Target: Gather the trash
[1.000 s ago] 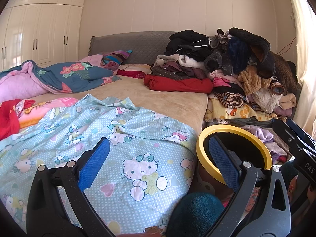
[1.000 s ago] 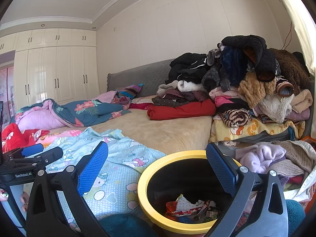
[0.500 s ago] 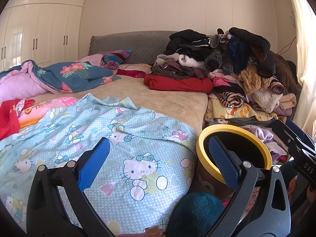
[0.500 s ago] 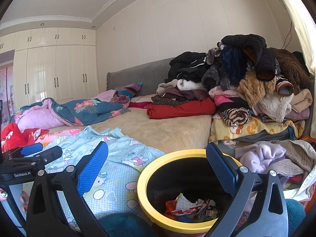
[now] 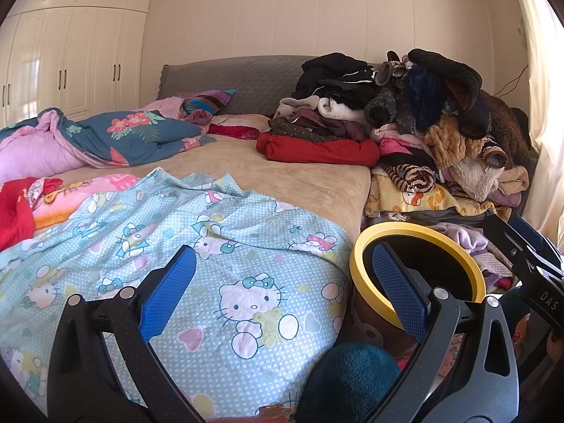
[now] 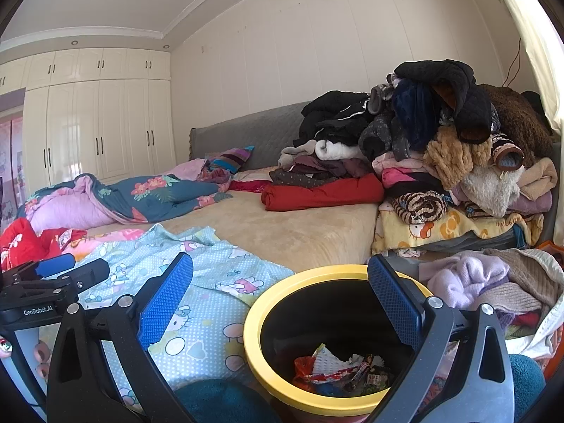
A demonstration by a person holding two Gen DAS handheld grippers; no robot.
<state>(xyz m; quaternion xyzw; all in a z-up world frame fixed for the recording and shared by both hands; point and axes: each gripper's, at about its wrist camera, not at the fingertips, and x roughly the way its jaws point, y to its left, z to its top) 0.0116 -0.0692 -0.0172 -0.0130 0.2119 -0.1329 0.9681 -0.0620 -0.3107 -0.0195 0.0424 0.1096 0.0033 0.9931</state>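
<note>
In the left view, the bin (image 5: 419,236) interior is hidden by its rim; the wrappers (image 6: 338,373) inside are partly covered by the rim.

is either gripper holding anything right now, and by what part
Nothing is held. The left gripper and right gripper are both open and empty; wrappers lie in the yellow bin.

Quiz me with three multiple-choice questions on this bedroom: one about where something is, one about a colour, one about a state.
1. Where do the wrappers lie?
A. on the bed
B. inside the bin
C. on the clothes pile

2. What colour is the bin rim?
A. yellow
B. green
C. white

3. How is the right tool?
A. shut on a wrapper
B. shut, empty
C. open, empty

Answers: B, they sit at the bin's bottom; A, a yellow ring tops the bin's dark inside; C, its blue pads stand wide apart with nothing between them.
</note>
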